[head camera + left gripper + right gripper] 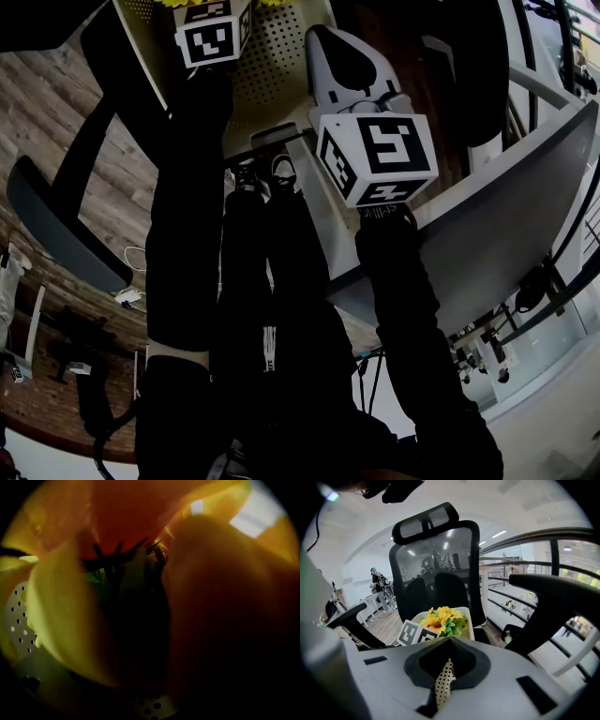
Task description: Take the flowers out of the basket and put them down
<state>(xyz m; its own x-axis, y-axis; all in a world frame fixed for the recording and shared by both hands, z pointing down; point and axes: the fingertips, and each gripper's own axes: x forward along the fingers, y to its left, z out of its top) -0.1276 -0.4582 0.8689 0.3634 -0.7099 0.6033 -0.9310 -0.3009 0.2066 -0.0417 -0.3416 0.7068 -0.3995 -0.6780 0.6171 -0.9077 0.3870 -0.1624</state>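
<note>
Yellow and orange artificial flowers [443, 619] stand in a cream perforated basket [468, 620] on the chair seat. Petals [140, 527] fill the left gripper view, with a bit of basket wall [18, 620] at the lower left; that gripper's jaws are hidden among the blooms. Its marker cube [214, 33] shows at the top of the head view, over the basket [272, 75]. My right gripper [447, 663] is shut on a dotted strip of the basket's wall [444, 684]. In the head view it [339, 56] sits at the basket's right side.
A black mesh office chair [436, 564] rises behind the basket, armrests on both sides. A grey table [506, 216] lies to the right and wooden floor [56, 112] to the left. My legs and shoes [267, 173] are below. A railing [525, 569] runs behind.
</note>
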